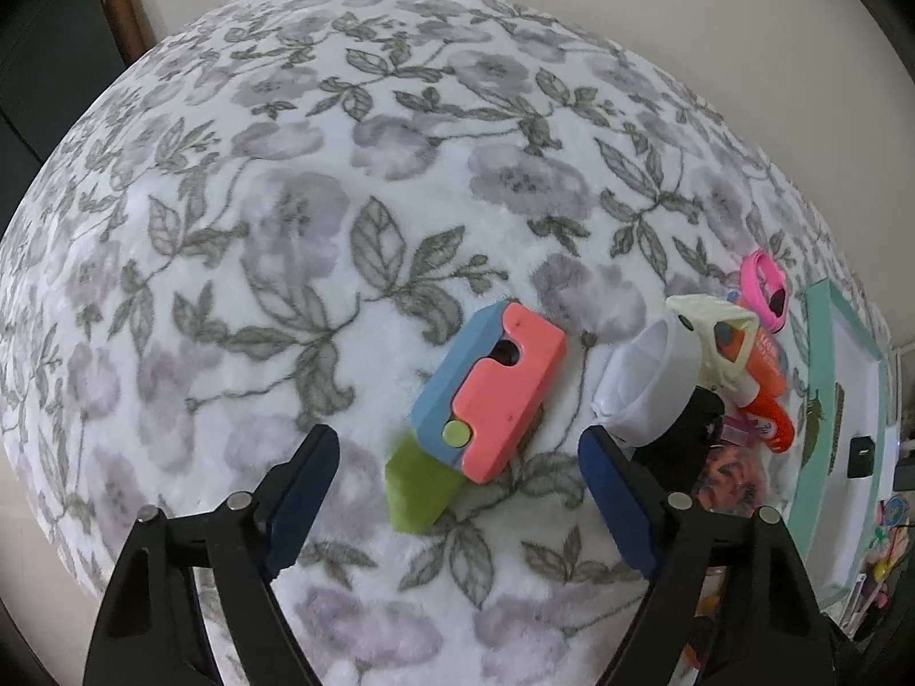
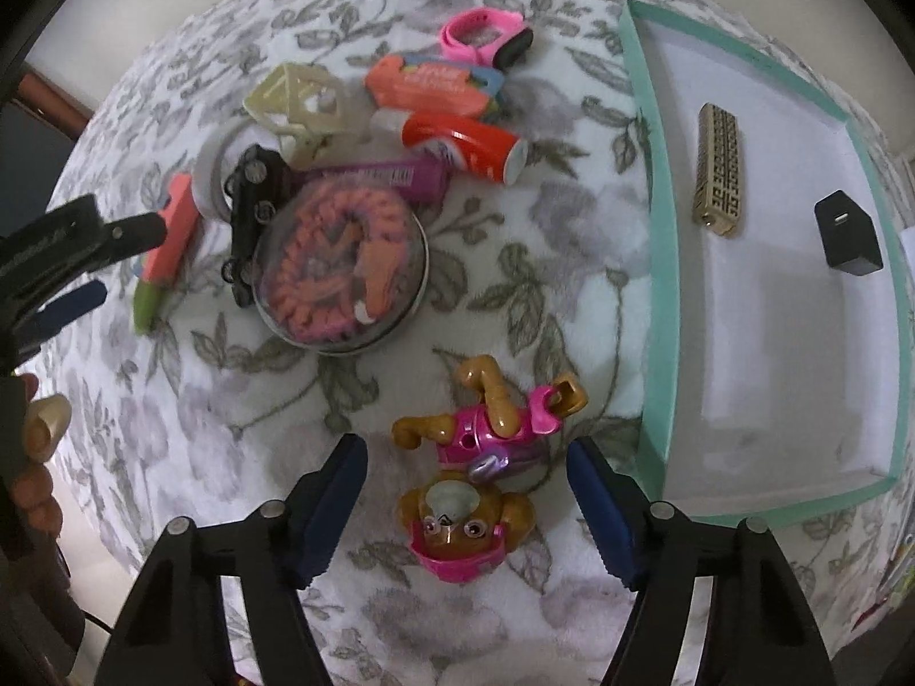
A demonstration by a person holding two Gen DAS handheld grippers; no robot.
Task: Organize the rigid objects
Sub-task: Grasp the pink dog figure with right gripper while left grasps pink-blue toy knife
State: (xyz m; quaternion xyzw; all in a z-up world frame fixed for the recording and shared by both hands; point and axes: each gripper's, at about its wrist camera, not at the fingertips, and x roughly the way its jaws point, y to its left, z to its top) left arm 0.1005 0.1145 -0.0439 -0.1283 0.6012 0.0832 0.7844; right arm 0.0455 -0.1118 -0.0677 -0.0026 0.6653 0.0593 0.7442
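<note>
tray: teal-rimmed tray (image 2: 657, 263) at right; gold case and black block already in it, so it is probably the drop target.
blanket: floral plush blanket (image 1: 286, 200); soft, so press down before pinching.
room: plain pale wall behind; dark furniture at far left.
pile: cluttered toys by round tin (image 2: 343, 268); keep clear.
right gripper (image 2: 466, 506): jaws spread, straddling pup figure (image 2: 474, 474), pads not touching; close on its torso.
left gripper (image 1: 457, 477): jaws spread around pink-blue toy knife (image 1: 486, 389), green blade nearest; grip across the handle.
</note>
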